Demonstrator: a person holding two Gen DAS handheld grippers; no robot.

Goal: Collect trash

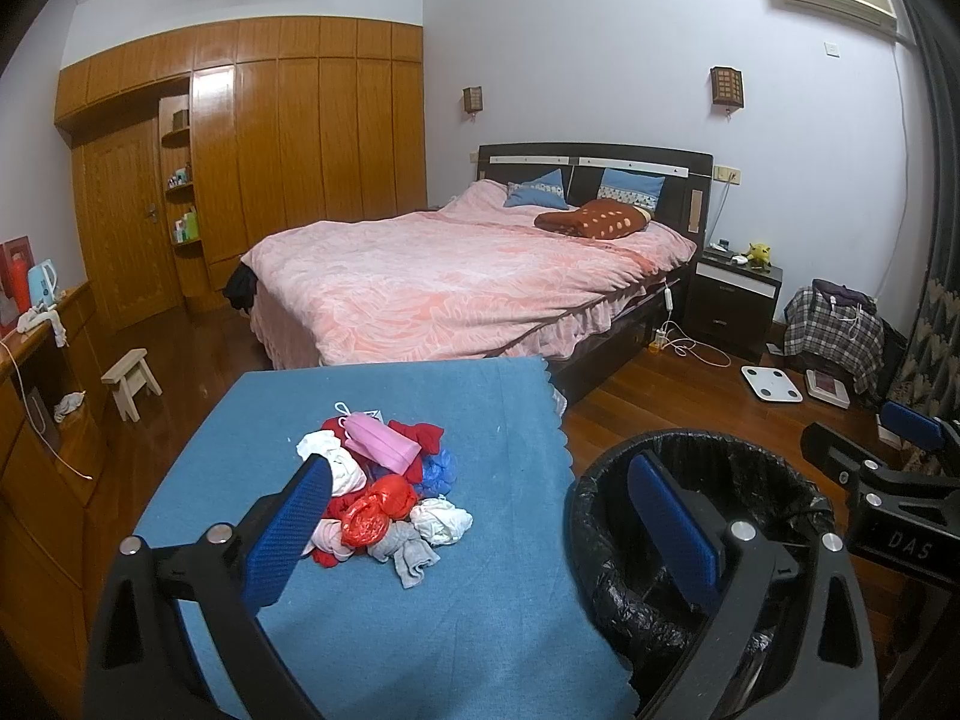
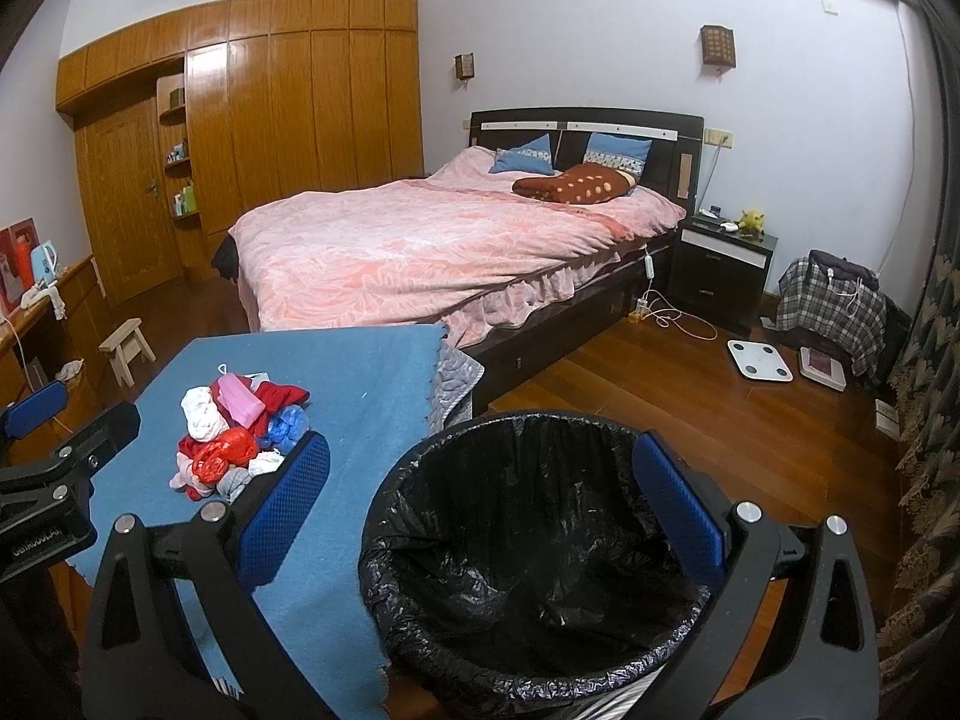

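1. A heap of crumpled trash point(image 1: 384, 492) is seen at centre frame in the left wrist view, on a blue cloth point(image 1: 480, 600).
2. A pink face mask point(image 1: 384, 444) is laid on top, its long axis running from upper left to lower right.
3. A black-lined waste bin point(image 2: 540, 552) is placed at lower centre of the right wrist view, mouth upward.
4. The left gripper point(image 1: 486, 540) is held wide, empty.
5. The right gripper point(image 2: 480, 516) is likewise spread wide, gripping nothing.
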